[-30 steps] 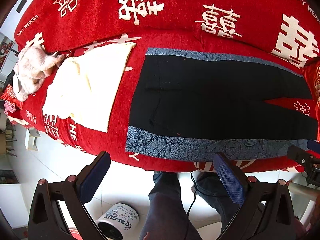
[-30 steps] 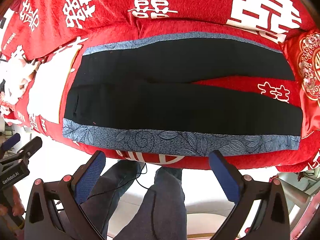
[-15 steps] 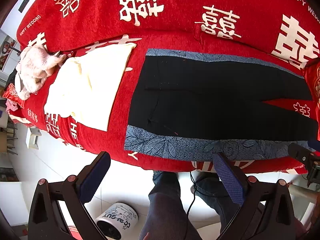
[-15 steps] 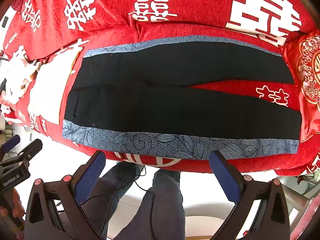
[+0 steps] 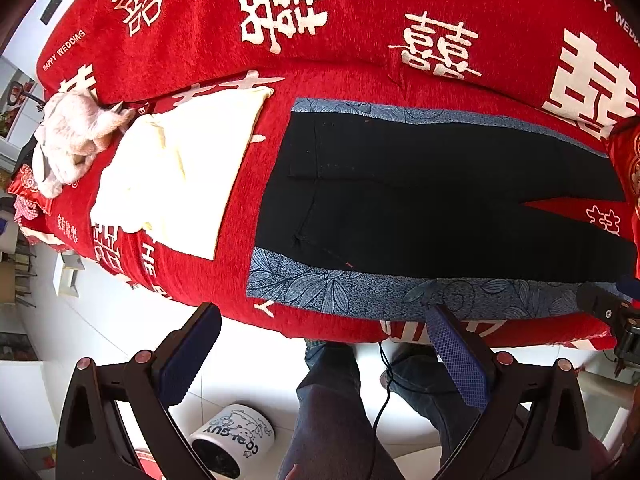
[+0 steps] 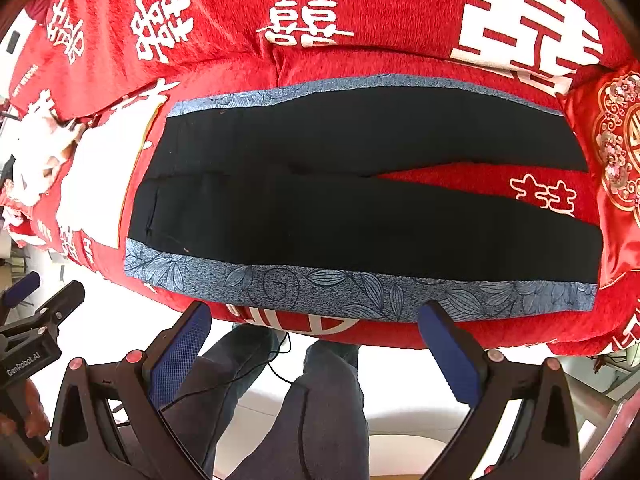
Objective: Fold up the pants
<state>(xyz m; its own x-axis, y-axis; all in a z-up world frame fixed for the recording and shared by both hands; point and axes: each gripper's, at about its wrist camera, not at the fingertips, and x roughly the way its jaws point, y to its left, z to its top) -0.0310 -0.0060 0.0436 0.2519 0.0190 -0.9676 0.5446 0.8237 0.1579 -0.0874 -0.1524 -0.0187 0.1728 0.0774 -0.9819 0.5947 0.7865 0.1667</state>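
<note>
Red sofa [image 5: 360,20] carries black pants [image 5: 420,200], cream cloth [image 5: 180,172].

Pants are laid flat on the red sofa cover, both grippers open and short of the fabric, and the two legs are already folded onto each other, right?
Not quite: the pants lie flat with both legs spread apart, red cover showing between them in the right wrist view. The left gripper and right gripper are open, short of the fabric.

The black left gripper with blue padded fingers [image 5: 320,344] hangs wide open; the matching black right gripper [image 6: 316,340] is equally spread, both holding nothing.
</note>
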